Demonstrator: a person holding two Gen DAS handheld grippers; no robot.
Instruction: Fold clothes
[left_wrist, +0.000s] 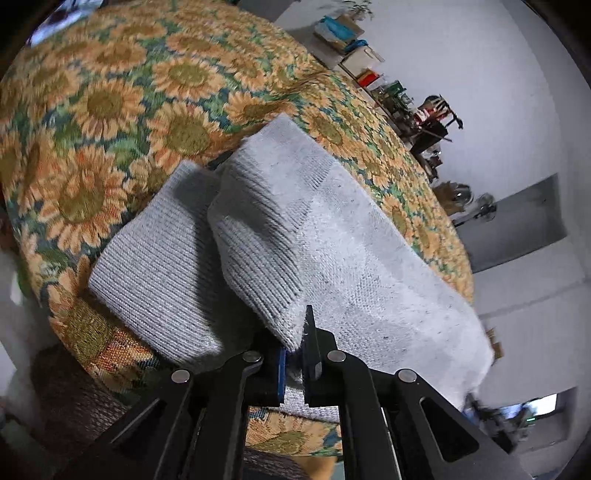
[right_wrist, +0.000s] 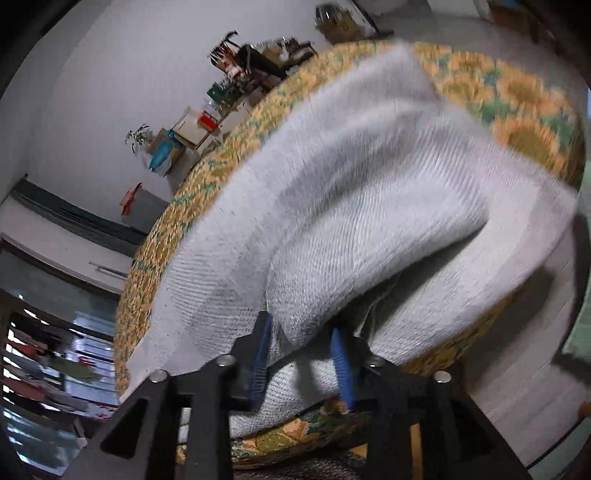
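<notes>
Fingers of left gripper (left_wrist: 295, 354) pinched on ribbed hem of grey sweater (left_wrist: 332, 236); right gripper (right_wrist: 301, 354) closed on a bunched fold of it. Lies across near edge of sunflower-covered surface (left_wrist: 110, 103), partly lifted. Risks, as judged: thick knit slipping from the shallow left pinch, uneven pull skewing the fold, loose end sliding off the edge.

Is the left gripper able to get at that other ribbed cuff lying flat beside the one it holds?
Probably not yet: the left gripper is shut on the grey sweater, so the flat ribbed cuff, though close and uncovered, needs a release first.
</notes>
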